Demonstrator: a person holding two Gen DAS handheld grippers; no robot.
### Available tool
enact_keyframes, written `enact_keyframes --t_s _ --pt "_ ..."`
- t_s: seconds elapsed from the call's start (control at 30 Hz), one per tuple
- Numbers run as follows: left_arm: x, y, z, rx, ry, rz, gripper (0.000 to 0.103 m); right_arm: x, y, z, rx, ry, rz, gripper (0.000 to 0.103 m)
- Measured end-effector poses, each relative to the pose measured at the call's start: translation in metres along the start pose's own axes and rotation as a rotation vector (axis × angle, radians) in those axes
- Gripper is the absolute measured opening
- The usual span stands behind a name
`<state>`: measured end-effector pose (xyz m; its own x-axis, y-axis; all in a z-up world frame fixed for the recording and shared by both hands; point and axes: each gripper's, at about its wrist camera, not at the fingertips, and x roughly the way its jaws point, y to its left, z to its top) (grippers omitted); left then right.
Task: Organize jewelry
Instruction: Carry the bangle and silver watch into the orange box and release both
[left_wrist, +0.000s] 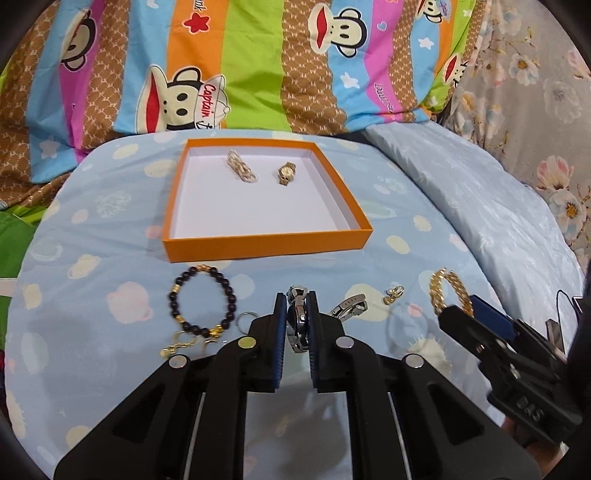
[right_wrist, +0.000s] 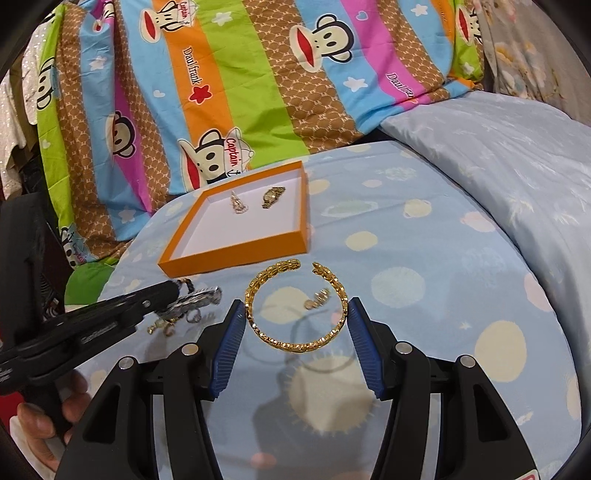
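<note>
An orange box lid lies on the blue cloth and holds a pale chain and a small gold watch. My left gripper is shut on a silver watch, edge-on between the blue pads. My right gripper holds a gold open bangle between its pads; the bangle also shows in the left wrist view. A dark bead bracelet, a small ring and gold earrings lie left of the left gripper.
A small gold piece lies on the cloth by the bangle. A striped monkey-print quilt is piled behind the lid. A pale blue pillow rises at the right.
</note>
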<state>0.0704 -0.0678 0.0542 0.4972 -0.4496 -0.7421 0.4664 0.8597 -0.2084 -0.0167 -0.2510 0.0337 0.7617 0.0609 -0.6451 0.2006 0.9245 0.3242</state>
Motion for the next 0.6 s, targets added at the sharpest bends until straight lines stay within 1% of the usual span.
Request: enact_keyframes --t_s 0.13,0.33,0.47,0.6 --pt "-0.014 0.015 0.008 -0.019 -0.03 0.007 0.01 0.007 0.014 0.017 -0.042 -0.016 0.01 0.056" --pt "-0.023 0.031 0.04 -0.02 -0.095 0.049 0.01 0.023 0.031 0.053 -0.097 -0.045 0.021 0.056" --pt "-0.015 0.036 0.067 -0.005 -0.134 0.08 0.01 0.041 0.039 0.076 -0.114 -0.042 0.041 0.056" --pt "0.008 0.039 0.09 -0.005 -0.134 0.084 0.01 0.072 0.044 0.097 -0.116 -0.017 0.06 0.056"
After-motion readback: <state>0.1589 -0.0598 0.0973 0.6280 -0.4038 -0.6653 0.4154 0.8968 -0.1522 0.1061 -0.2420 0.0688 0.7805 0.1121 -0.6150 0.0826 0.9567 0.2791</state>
